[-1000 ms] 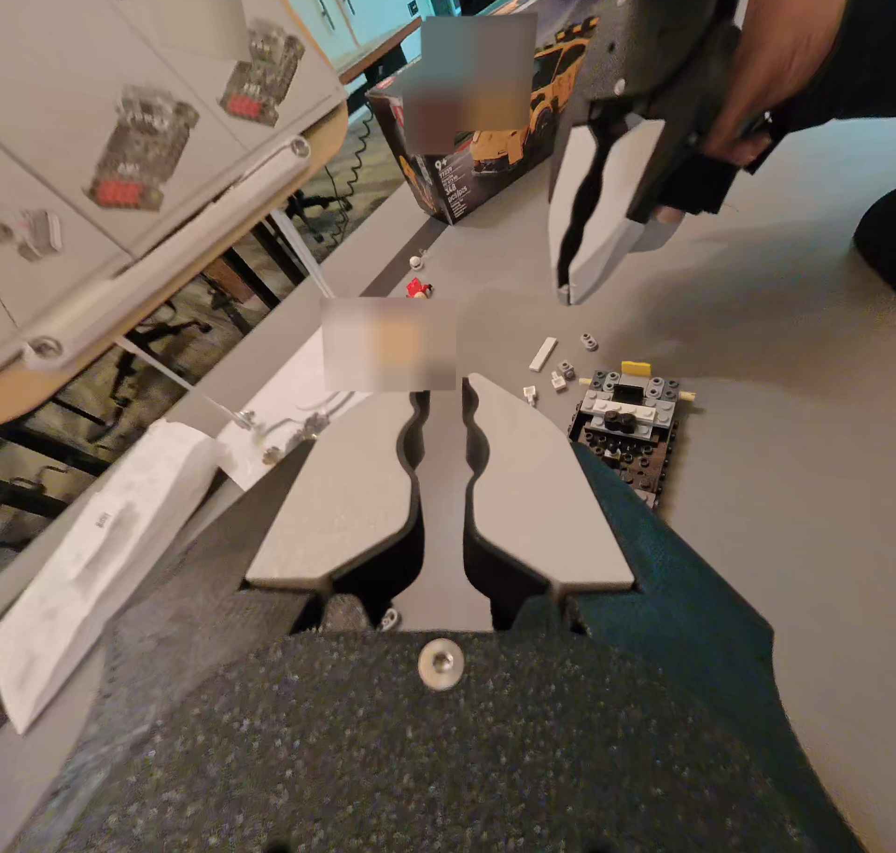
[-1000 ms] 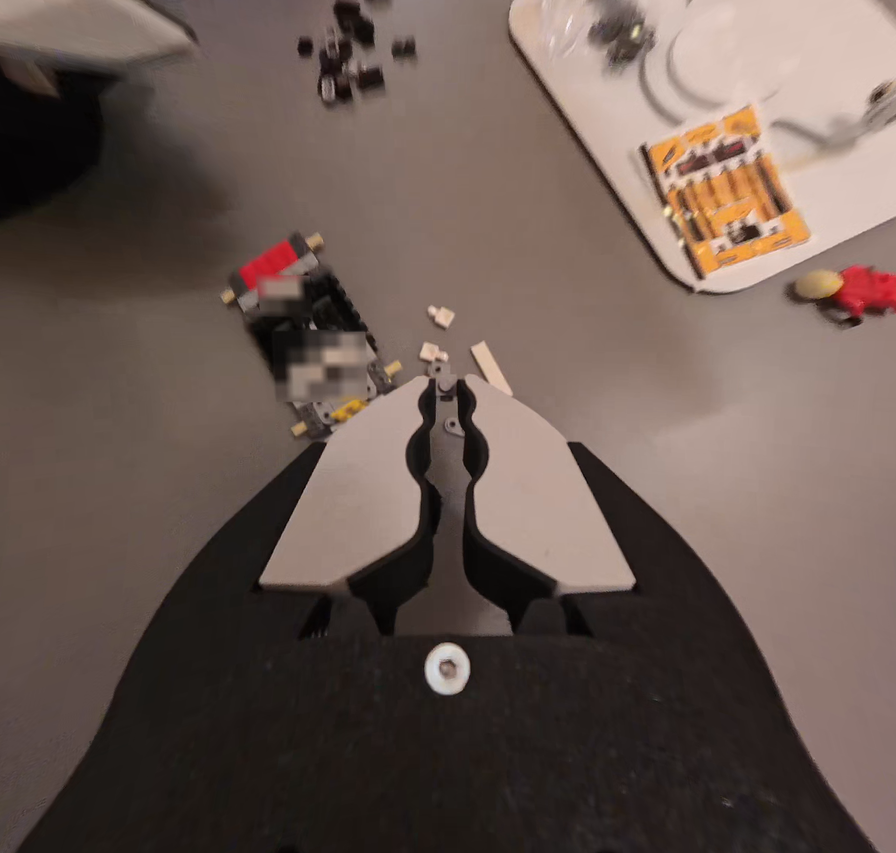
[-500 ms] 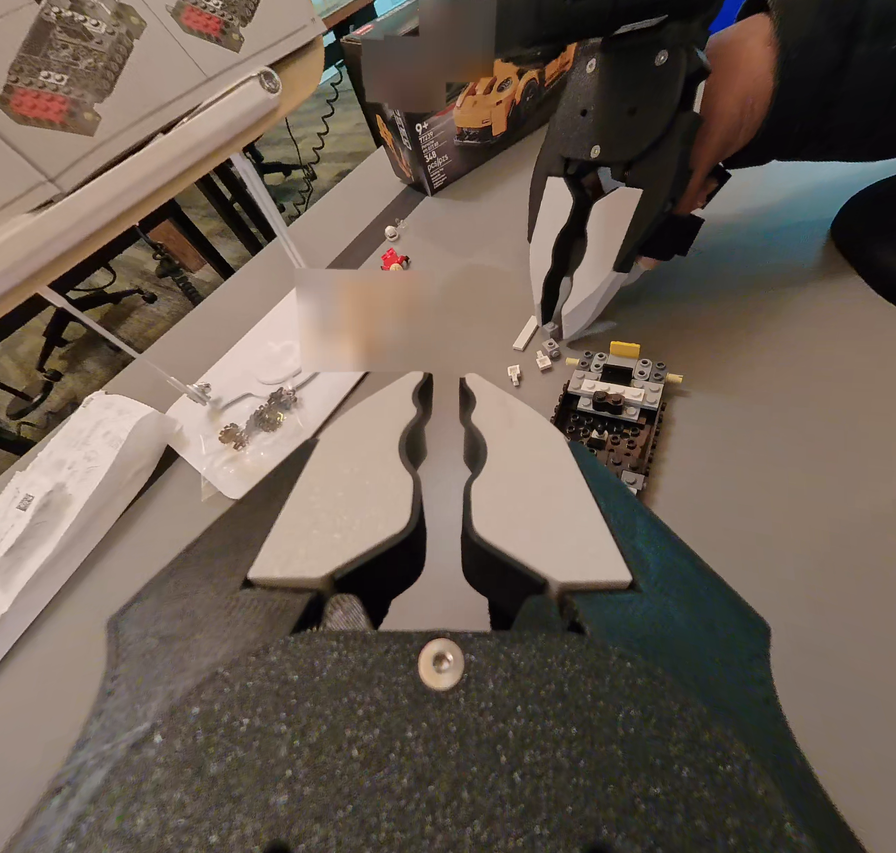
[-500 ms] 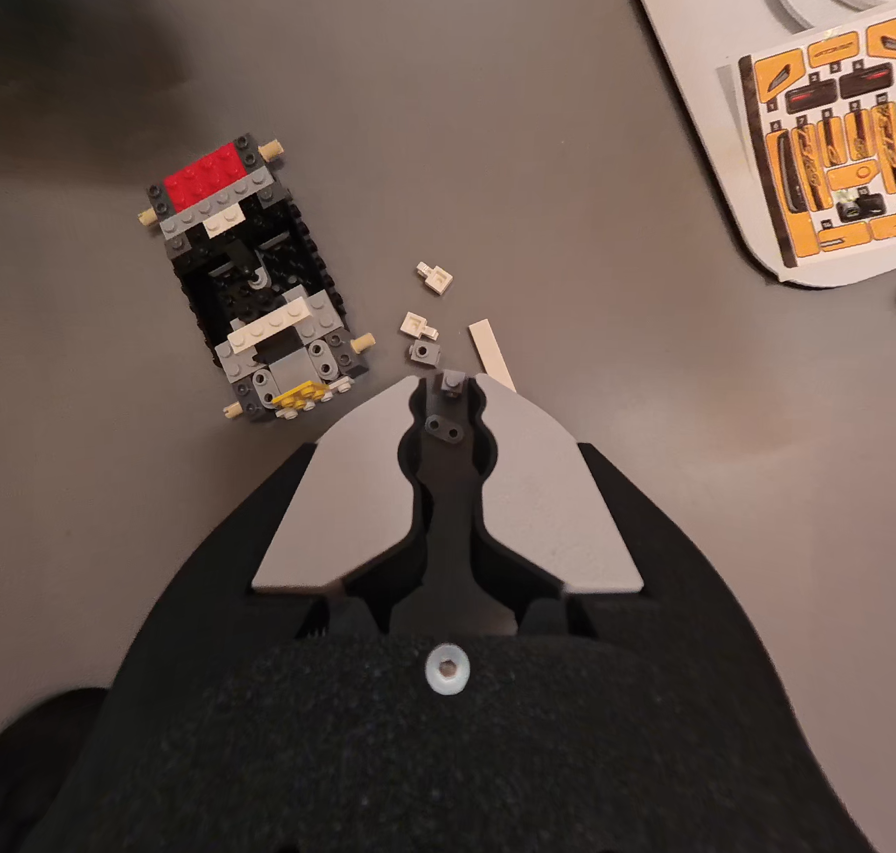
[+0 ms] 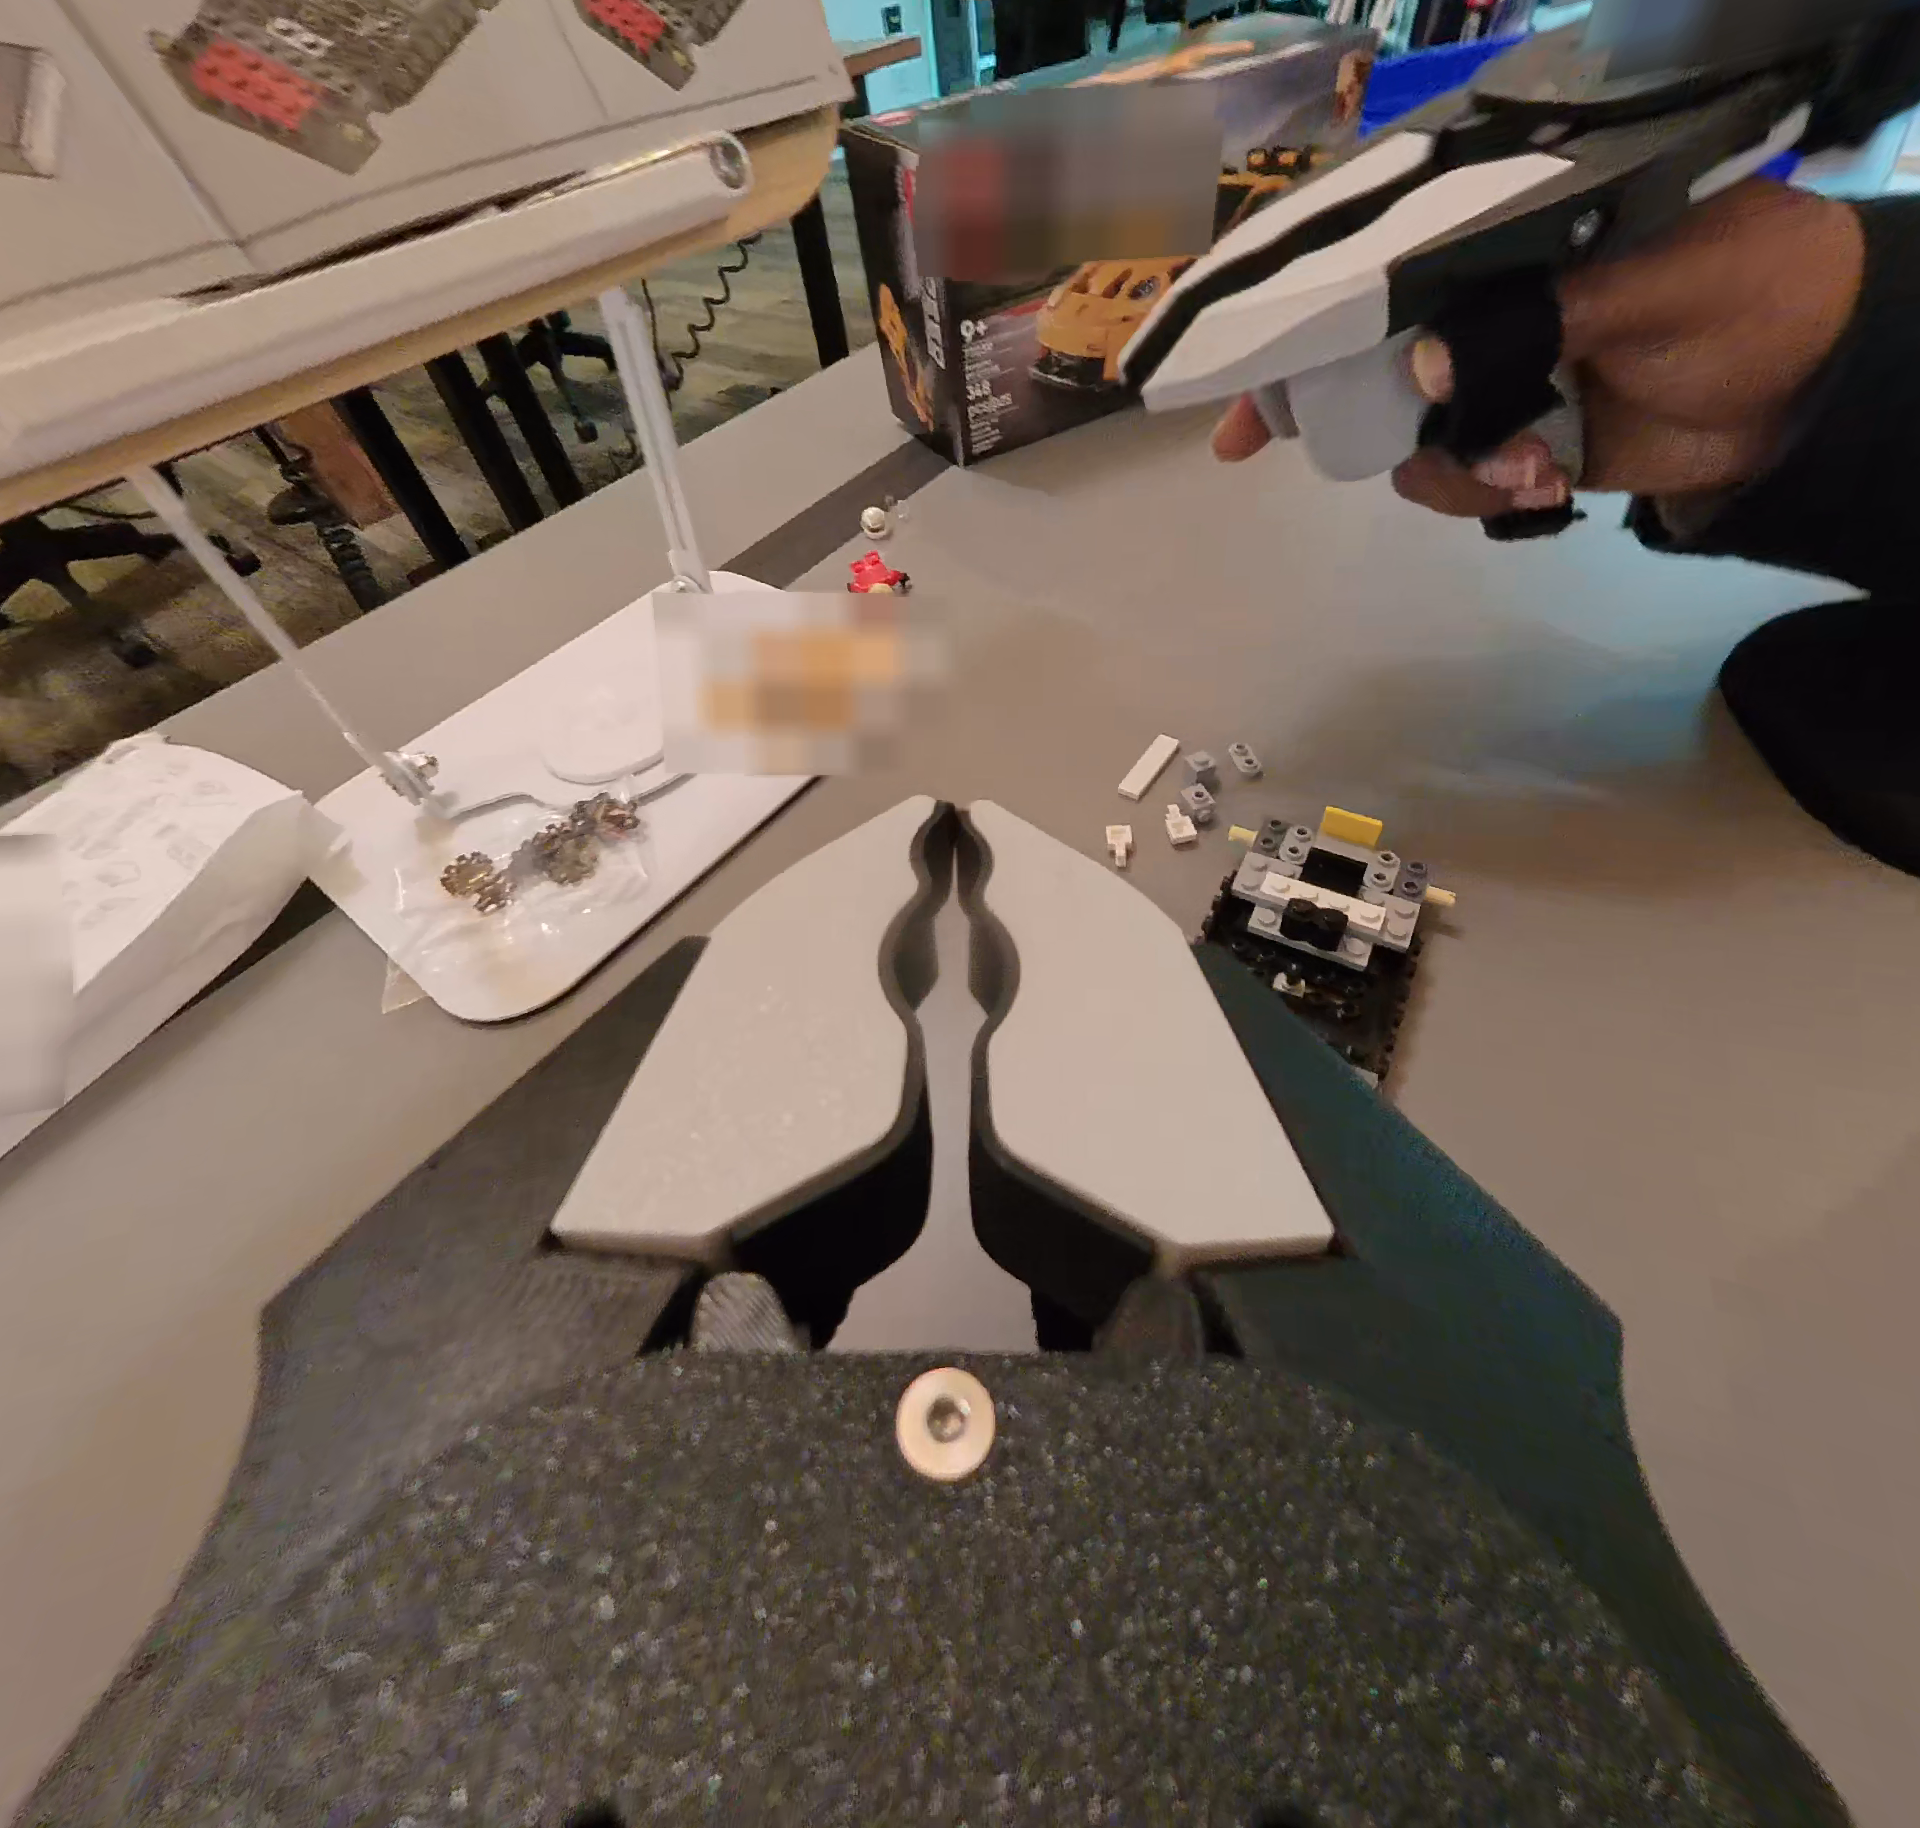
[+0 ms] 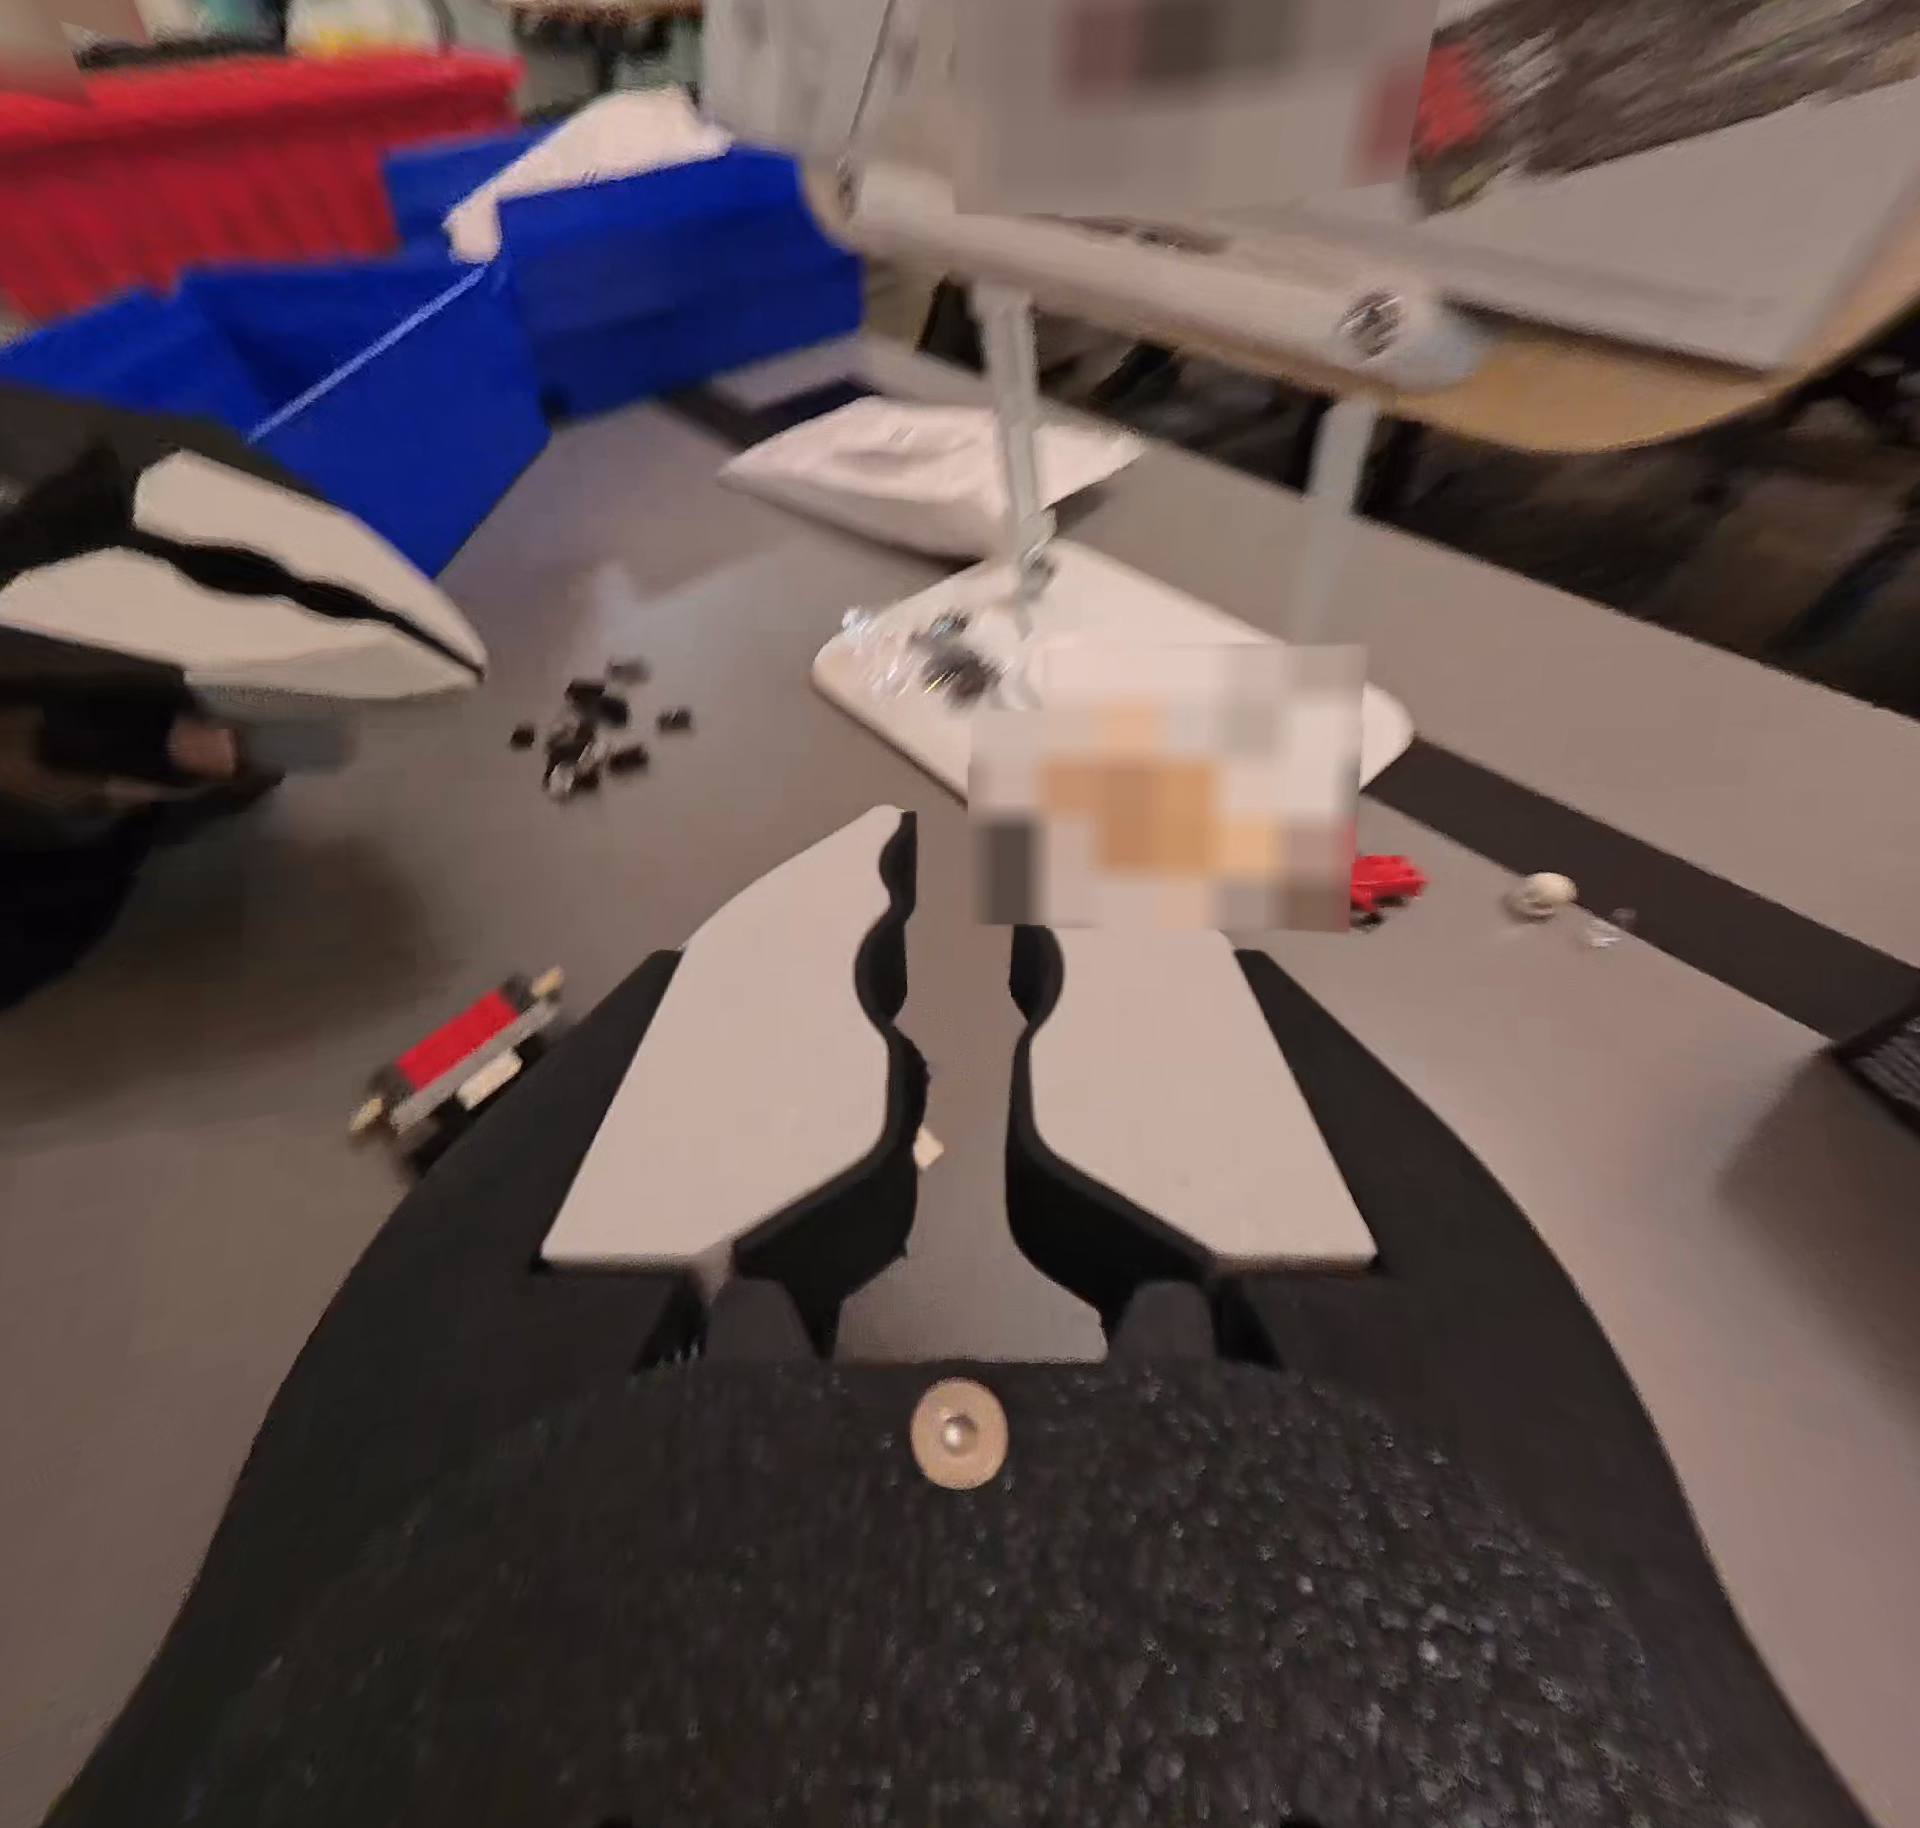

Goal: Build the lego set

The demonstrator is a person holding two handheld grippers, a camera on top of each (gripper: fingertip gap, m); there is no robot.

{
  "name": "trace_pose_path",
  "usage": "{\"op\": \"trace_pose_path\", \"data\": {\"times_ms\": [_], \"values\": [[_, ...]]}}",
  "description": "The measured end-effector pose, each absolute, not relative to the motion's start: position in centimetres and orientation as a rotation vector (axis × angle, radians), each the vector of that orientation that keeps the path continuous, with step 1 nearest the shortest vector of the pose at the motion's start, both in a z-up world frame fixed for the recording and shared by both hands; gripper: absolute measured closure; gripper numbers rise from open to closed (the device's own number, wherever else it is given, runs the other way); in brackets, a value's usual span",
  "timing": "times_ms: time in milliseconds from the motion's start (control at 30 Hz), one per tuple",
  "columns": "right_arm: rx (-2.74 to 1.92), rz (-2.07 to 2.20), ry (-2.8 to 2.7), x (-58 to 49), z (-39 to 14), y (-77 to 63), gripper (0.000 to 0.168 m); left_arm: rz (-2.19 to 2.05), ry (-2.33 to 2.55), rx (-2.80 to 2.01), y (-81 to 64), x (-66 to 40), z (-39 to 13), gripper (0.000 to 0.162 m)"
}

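A part-built lego car chassis (image 5: pixel 1320 916), black and grey with a yellow piece, lies on the grey table just right of my left gripper (image 5: pixel 954 812), which is shut and empty. Its red end shows in the right wrist view (image 6: pixel 457 1061). Several small loose pieces (image 5: pixel 1195 802) and a white tile (image 5: pixel 1148 765) lie just beyond it. My right gripper (image 6: pixel 958 843) is slightly open with nothing seen between the fingers; a mosaic patch hides one tip. It hangs in the air at the far right of the left wrist view (image 5: pixel 1143 376). The left gripper also shows in the right wrist view (image 6: pixel 473 661).
An instruction booklet (image 5: pixel 364 64) on a stand overhangs the far left. A bag of parts (image 5: pixel 540 853) lies on the stand's white base (image 5: pixel 499 978). Also present: the set's box (image 5: pixel 935 344), a white paper bag (image 5: pixel 135 874), a red minifigure (image 5: pixel 878 573), black pieces (image 6: pixel 592 729), blue bins (image 6: pixel 468 376). Across from one pair of fingers to the other is roughly 15 cm. The right tips stand about 12 cm off the white tile (image 5: pixel 1148 765).
My right gripper has lifted off the loose pieces beside the chassis and swung up level, leaving them on the table. My left gripper's fingers have closed.
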State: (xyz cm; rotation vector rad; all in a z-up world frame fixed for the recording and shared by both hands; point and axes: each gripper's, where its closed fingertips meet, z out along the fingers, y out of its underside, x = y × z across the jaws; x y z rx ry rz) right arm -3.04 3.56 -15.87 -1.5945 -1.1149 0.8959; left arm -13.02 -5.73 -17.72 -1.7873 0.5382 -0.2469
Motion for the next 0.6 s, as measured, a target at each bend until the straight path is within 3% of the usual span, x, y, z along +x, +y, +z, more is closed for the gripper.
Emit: {"op": "trace_pose_path", "data": {"times_ms": [167, 600], "values": [[-1.52, 0.78, -0.9, -1.1, -14.2, 5.0, 0.168, -0.251, 0.424, -1.775, -5.0, -14.8, -17.5, 0.162], [-1.425, 0.726, -0.829, 0.3, -13.2, 5.6, 0.168, -0.066, 0.122, -1.633, -1.6, -21.2, -12.8, 0.162]]}}
